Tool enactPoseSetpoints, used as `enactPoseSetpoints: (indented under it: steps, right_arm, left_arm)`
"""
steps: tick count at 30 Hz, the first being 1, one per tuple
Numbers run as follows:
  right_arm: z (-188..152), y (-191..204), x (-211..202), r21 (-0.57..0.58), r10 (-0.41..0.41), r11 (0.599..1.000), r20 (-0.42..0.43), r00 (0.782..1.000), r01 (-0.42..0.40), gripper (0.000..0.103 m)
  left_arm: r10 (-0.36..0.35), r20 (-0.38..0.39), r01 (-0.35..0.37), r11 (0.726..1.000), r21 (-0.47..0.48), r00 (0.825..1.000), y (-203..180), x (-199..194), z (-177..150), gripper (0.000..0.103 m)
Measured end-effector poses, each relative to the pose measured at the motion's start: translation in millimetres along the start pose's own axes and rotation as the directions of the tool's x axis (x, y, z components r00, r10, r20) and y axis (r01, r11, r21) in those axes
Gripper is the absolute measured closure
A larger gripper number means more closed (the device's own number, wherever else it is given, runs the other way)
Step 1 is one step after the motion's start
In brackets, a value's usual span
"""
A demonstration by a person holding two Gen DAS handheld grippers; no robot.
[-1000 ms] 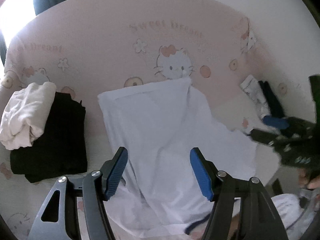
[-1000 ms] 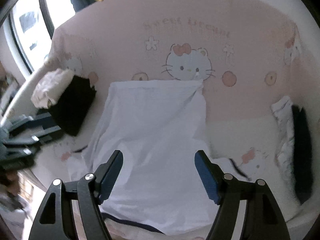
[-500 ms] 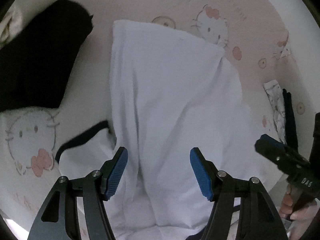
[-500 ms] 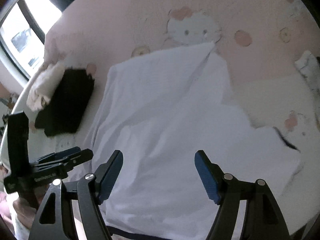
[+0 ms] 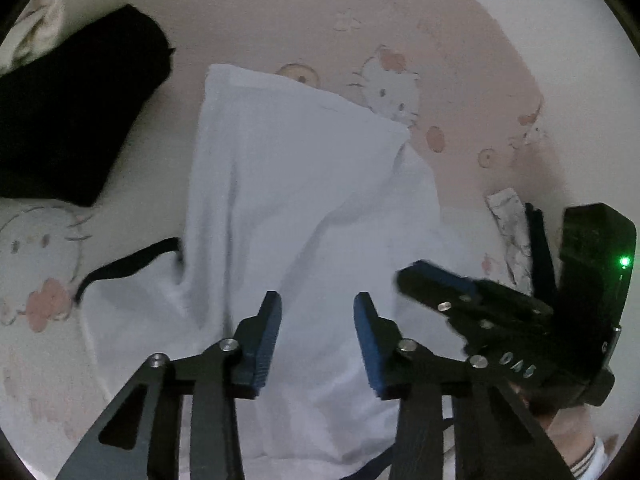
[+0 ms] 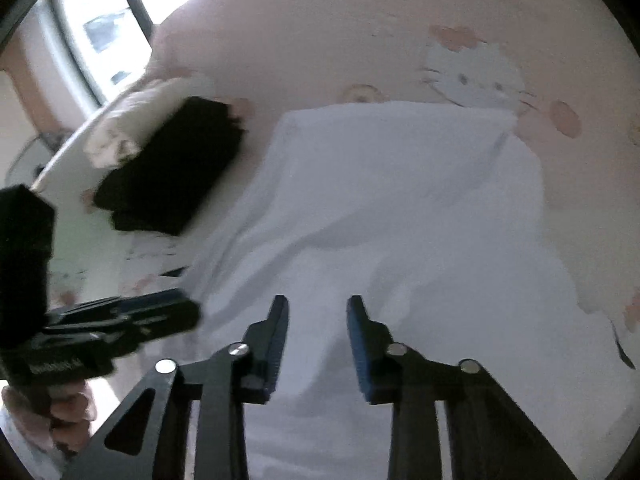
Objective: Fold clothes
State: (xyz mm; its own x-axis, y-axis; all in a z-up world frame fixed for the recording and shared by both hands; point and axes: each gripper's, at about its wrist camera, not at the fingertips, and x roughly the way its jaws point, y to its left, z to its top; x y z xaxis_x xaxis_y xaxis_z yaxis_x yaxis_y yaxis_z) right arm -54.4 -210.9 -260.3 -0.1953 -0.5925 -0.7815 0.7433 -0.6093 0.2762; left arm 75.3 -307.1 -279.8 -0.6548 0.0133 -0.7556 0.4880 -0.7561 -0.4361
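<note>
lying spread on the bedsheet [image 5: 460, 40], the white garment [image 5: 304, 200] sits just beneath both gaping grippers.

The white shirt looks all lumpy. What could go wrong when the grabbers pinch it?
1. The white shirt lies in wrinkled, overlapping layers, so the left gripper might pinch several layers and fold it crooked.
2. Both grippers work close together at the near edge; the right gripper could bump the other.
3. The black folded pile sits just left of the shirt, so a wide swing might knock it.
</note>
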Motion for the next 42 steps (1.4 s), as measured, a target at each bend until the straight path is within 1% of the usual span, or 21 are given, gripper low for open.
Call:
enactPoseSetpoints:
  steps: [2, 6, 7, 9, 10, 12, 14, 19, 20, 21, 22, 24, 26, 28, 29, 30, 31, 32, 35, 38, 42]
  right_arm:
    - [-0.4, 2.5, 4.9, -0.018, 0.028, 0.999, -0.016, 0.999, -0.028, 0.096]
    - [-2.0, -6.3, 25.8, -0.007, 0.074, 0.997, -0.09, 0.993, -0.075, 0.096]
    - [-3.2, -8.9, 31.8, 0.001, 0.074, 0.997, -0.114, 0.991, -0.074, 0.096]
    - [-9.6, -14.4, 40.6, -0.001, 0.015, 1.0, -0.147, 0.989, -0.015, 0.103]
    - [-13.1, -17.1, 44.9, -0.003, -0.018, 1.0, -0.163, 0.986, 0.018, 0.103]
    - [-15.0, -17.4, 44.7, -0.014, -0.048, 0.999, -0.158, 0.986, 0.046, 0.103]
    - [-16.4, -15.2, 44.1, -0.048, -0.14, 0.99, -0.156, 0.978, 0.134, 0.103]
    - [-17.7, -16.8, 43.6, -0.016, -0.172, 0.985, -0.167, 0.971, 0.172, 0.103]
    - [-17.7, -16.0, 43.6, -0.017, -0.182, 0.983, -0.172, 0.968, 0.182, 0.103]
    - [-18.7, -14.2, 43.6, -0.02, -0.197, 0.98, -0.176, 0.964, 0.197, 0.103]
    - [-19.7, -13.0, 43.1, -0.023, -0.21, 0.978, -0.179, 0.961, 0.209, 0.103]
    - [-19.7, -11.0, 41.8, -0.015, -0.206, 0.978, -0.178, 0.962, 0.206, 0.103]
    - [-20.6, -10.3, 38.2, -0.006, -0.189, 0.982, -0.169, 0.967, 0.191, 0.101]
    - [-23.1, -8.7, 29.8, 0.036, -0.156, 0.986, -0.165, 0.974, 0.165, 0.097]
    - [-24.4, -5.6, 23.5, 0.041, -0.149, 0.987, -0.151, 0.977, 0.156, 0.083]
    - [-26.1, -0.5, 16.0, 0.029, -0.156, 0.987, -0.123, 0.98, 0.161, 0.062]
    - [-28.0, 5.0, 8.2, 0.014, -0.166, 0.986, -0.092, 0.982, 0.168, 0.051]
    - [-29.8, 10.4, 0.5, 0.0, -0.176, 0.984, -0.06, 0.983, 0.176, 0.036]
    - [-35.2, 24.2, -13.2, -0.002, -0.179, 0.984, -0.017, 0.984, 0.179, 0.033]
    - [-38.2, 27.4, -17.2, 0.079, -0.153, 0.985, -0.028, 0.988, 0.155, 0.032]
    - [-35.1, 29.9, -15.4, 0.169, -0.151, 0.973, -0.063, 0.987, 0.159, 0.032]
  left_arm:
    - [-0.015, -0.013, 0.015, 1.0, -0.011, 1.0, -1.6, 10.1, -1.8, 0.079]
    - [0.018, -0.112, -0.026, 0.997, -0.07, 0.994, 12.8, 40.9, -1.5, 0.079]
    - [0.028, -0.106, -0.035, 0.997, -0.062, 0.994, 13.1, 41.3, -2.0, 0.081]
    - [0.048, -0.094, -0.053, 0.998, -0.046, 0.994, 13.7, 42.1, -2.9, 0.082]
    - [0.063, -0.089, -0.066, 0.997, -0.034, 0.994, 13.6, 42.5, -3.2, 0.082]
    - [0.139, -0.089, -0.137, 0.99, 0.036, 0.986, 10.5, 43.5, -2.0, 0.082]
    - [0.198, -0.087, -0.19, 0.978, 0.091, 0.976, 9.5, 44.7, -1.2, 0.085]
    - [0.288, -0.085, -0.279, 0.954, 0.107, 0.954, 11.2, 43.7, 1.8, 0.095]
    - [0.312, -0.083, -0.302, 0.947, 0.112, 0.946, 11.7, 43.4, 2.3, 0.094]
    - [0.376, -0.075, -0.364, 0.921, 0.138, 0.924, 13.2, 41.9, 1.8, 0.095]
    - [0.393, -0.072, -0.379, 0.913, 0.155, 0.917, 16.2, 40.2, 1.1, 0.095]
    - [0.309, -0.08, -0.3, 0.948, 0.109, 0.948, 25.8, 29.5, 0.5, 0.095]
    - [0.236, -0.09, -0.234, 0.972, 0.035, 0.968, 31.9, 22.6, 0.6, 0.095]
    - [0.161, -0.094, -0.165, 0.985, -0.04, 0.983, 38.0, 15.6, 0.8, 0.094]
    - [0.123, -0.094, -0.13, 0.988, -0.077, 0.988, 41.1, 12.1, 0.9, 0.094]
    - [0.085, -0.092, -0.095, 0.989, -0.114, 0.992, 44.1, 8.7, 1.0, 0.094]
    - [0.051, -0.09, -0.064, 0.987, -0.147, 0.995, 46.6, 5.3, 1.1, 0.093]
    - [0.05, -0.098, -0.065, 0.987, -0.149, 0.994, 45.1, 2.9, 1.6, 0.093]
    - [0.063, -0.108, -0.079, 0.986, -0.146, 0.992, 45.5, -10.5, 2.1, 0.092]
    - [0.056, -0.102, -0.071, 0.986, -0.15, 0.993, 49.5, -23.4, 4.6, 0.092]
    - [0.06, -0.092, -0.075, 0.983, -0.17, 0.994, 73.2, -48.8, -12.0, 0.092]
